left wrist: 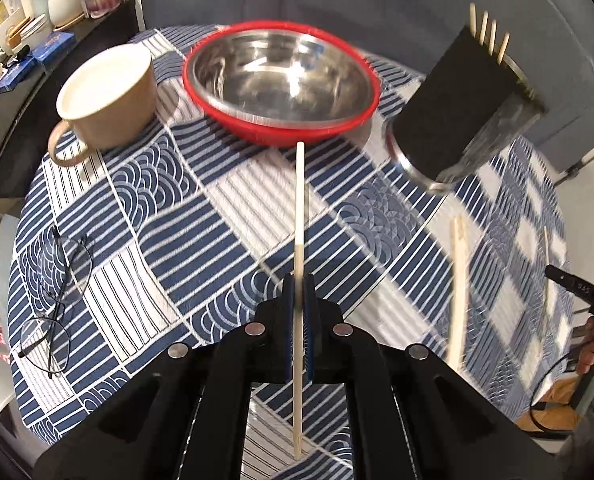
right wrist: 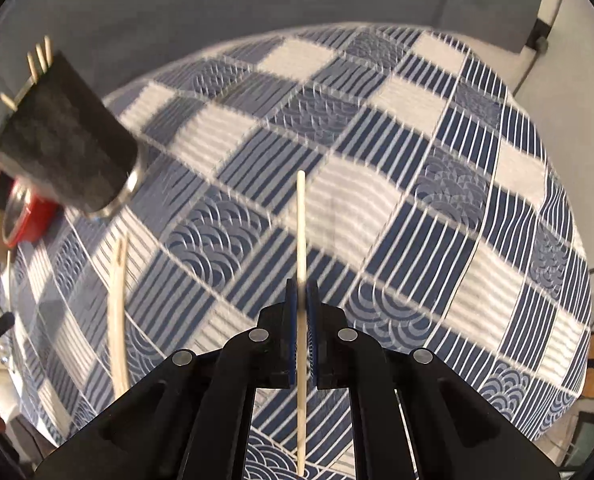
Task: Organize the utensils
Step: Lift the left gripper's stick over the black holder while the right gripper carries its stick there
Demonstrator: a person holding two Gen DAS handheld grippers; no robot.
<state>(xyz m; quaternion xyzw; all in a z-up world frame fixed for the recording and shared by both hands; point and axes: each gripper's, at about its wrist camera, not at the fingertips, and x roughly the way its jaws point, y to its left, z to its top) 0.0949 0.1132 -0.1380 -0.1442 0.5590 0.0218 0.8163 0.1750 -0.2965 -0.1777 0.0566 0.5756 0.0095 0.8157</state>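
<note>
My left gripper [left wrist: 299,280] is shut on a wooden chopstick [left wrist: 299,208] that points forward above the table, toward the red-rimmed steel bowl [left wrist: 283,80]. My right gripper [right wrist: 301,286] is shut on another wooden chopstick [right wrist: 301,220], held above the cloth. A black utensil holder [left wrist: 461,104] with several chopsticks in it stands at the right of the left wrist view, and at the upper left in the right wrist view [right wrist: 65,140]. A loose wooden chopstick [left wrist: 459,288] lies on the cloth; it also shows in the right wrist view [right wrist: 119,316].
A round table carries a blue-and-white patterned cloth [left wrist: 225,208]. A beige mug [left wrist: 105,100] stands left of the bowl. Eyeglasses [left wrist: 53,300] lie near the left edge. A dark shelf with a plant and clutter [left wrist: 37,32] is behind. A grey wall [right wrist: 217,8] is beyond the table.
</note>
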